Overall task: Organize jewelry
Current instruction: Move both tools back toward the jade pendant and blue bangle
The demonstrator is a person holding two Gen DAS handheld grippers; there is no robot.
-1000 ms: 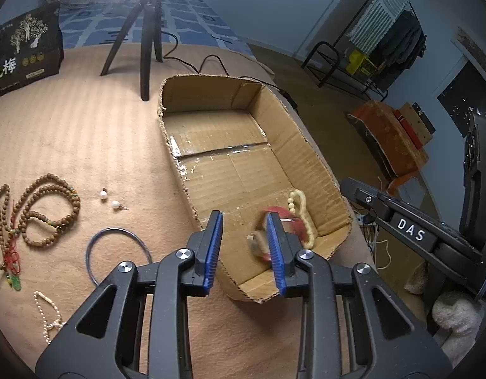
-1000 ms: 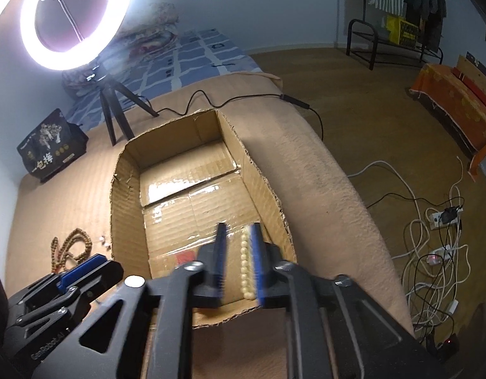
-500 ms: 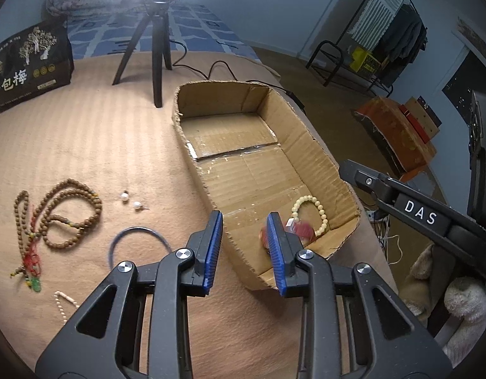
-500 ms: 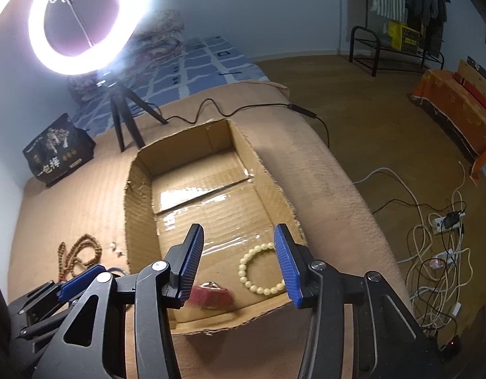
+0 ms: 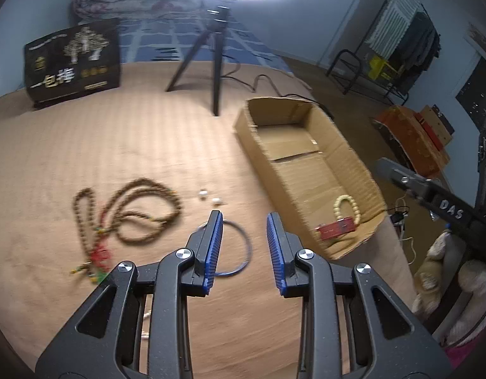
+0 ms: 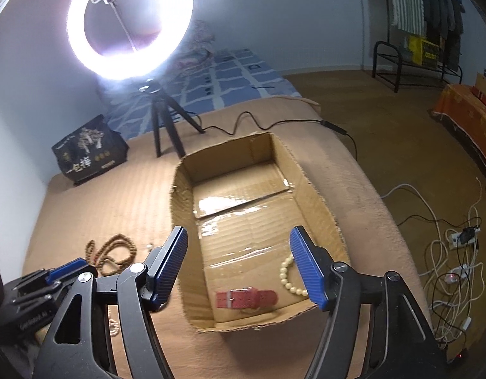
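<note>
In the left wrist view my left gripper (image 5: 243, 221) hovers over the tan cloth, jaws narrowly open and empty, above a blue ring (image 5: 249, 246). Left of it lie a brown bead necklace (image 5: 176, 202), a red and green pendant (image 5: 100, 254) and two pearl earrings (image 5: 203, 194). The cardboard box (image 5: 252, 145) stands to the right. In its near end lie a cream bead bracelet (image 5: 337, 205) and a red watch strap (image 5: 336, 229). My right gripper (image 6: 239, 232) hangs above the box (image 6: 318, 202), its jaws opening and empty, over the bracelet (image 6: 285, 271) and strap (image 6: 246, 298).
A ring light on a tripod (image 6: 129, 22) and a black printed box (image 6: 88, 154) stand at the back of the cloth. A black cable (image 6: 252, 120) runs past the box. A white bead strand (image 6: 113, 325) lies partly hidden under my left gripper. White cables (image 6: 448, 262) cover the floor on the right.
My right gripper opened and let go of the cream bracelet, which now lies in the box, and drew back a little. My left gripper moved left, away from the box, to above the blue ring.
</note>
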